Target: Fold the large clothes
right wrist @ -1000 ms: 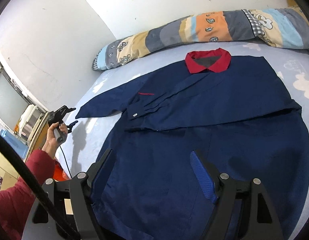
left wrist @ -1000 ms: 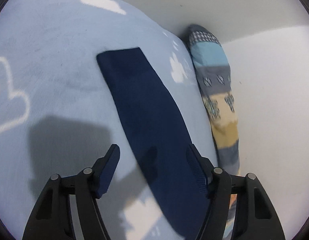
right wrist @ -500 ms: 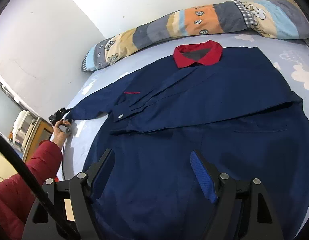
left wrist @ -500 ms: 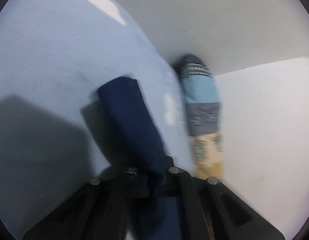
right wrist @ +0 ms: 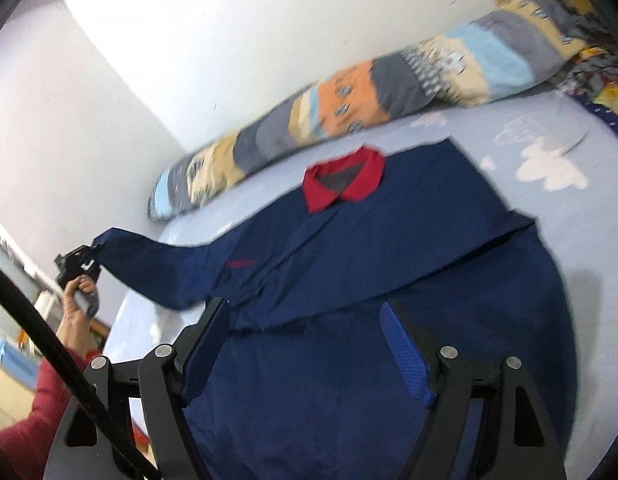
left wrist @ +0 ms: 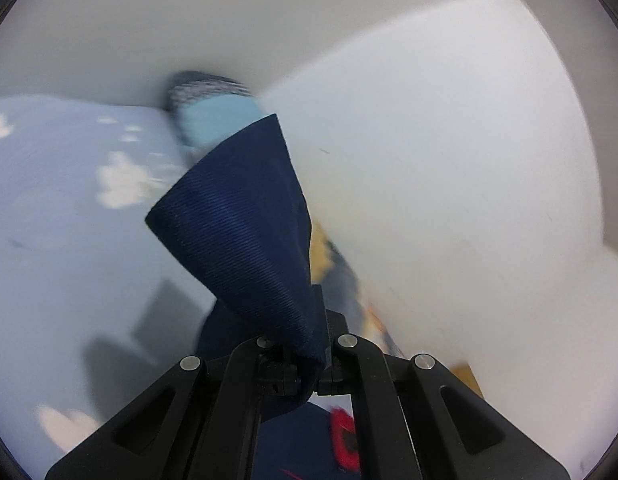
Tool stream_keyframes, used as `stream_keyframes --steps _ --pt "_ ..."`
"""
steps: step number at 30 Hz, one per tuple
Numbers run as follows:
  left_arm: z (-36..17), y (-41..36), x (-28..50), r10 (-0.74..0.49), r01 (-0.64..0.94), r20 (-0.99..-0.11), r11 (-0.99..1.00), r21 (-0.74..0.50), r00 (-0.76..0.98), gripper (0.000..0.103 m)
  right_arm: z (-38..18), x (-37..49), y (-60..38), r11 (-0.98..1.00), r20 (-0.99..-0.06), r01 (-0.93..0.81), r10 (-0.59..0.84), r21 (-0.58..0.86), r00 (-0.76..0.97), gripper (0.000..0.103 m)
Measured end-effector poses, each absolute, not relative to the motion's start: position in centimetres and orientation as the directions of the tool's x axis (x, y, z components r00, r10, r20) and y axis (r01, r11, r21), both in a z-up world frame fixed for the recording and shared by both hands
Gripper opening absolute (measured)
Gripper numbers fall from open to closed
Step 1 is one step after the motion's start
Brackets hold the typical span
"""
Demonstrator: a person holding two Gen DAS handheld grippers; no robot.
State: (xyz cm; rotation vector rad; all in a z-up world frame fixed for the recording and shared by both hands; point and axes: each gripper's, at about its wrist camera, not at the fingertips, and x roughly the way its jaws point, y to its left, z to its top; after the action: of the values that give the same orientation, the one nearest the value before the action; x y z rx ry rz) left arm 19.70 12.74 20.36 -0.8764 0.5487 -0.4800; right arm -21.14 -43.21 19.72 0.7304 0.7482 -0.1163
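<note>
A large navy jacket (right wrist: 369,280) with a red collar (right wrist: 343,182) lies spread on the light blue bed sheet (right wrist: 589,248). One sleeve lies folded across its chest. My left gripper (left wrist: 305,376) is shut on the cuff of the other sleeve (left wrist: 245,240), which stands up in front of its camera. In the right wrist view that left gripper (right wrist: 79,266) holds the sleeve (right wrist: 157,264) lifted off the bed at the left. My right gripper (right wrist: 309,344) hangs open above the jacket's lower half, with nothing between its fingers.
A long patchwork pillow (right wrist: 349,108) lies along the white wall (right wrist: 229,40) behind the jacket. A person's hand and red sleeve (right wrist: 33,420) are at the lower left. More patterned bedding (right wrist: 601,80) sits at the far right. A black cable (right wrist: 61,360) crosses the lower left.
My left gripper came down over the sleeve, shut on its cuff and lifted it off the bed. The right gripper drifted a little over the jacket and stayed open.
</note>
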Motion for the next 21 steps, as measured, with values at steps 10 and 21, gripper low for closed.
stream_keyframes --steps 10,21 --pt "31.2 -11.7 13.1 -0.821 0.477 -0.206 0.492 -0.728 0.533 0.002 24.0 -26.0 -47.1 0.724 -0.564 0.369 0.033 0.583 0.825 0.082" --pt "13.4 -36.9 1.9 -0.869 0.572 -0.463 0.471 -0.671 0.173 0.002 25.8 -28.5 -49.0 0.703 -0.516 0.379 -0.021 0.601 0.856 0.082"
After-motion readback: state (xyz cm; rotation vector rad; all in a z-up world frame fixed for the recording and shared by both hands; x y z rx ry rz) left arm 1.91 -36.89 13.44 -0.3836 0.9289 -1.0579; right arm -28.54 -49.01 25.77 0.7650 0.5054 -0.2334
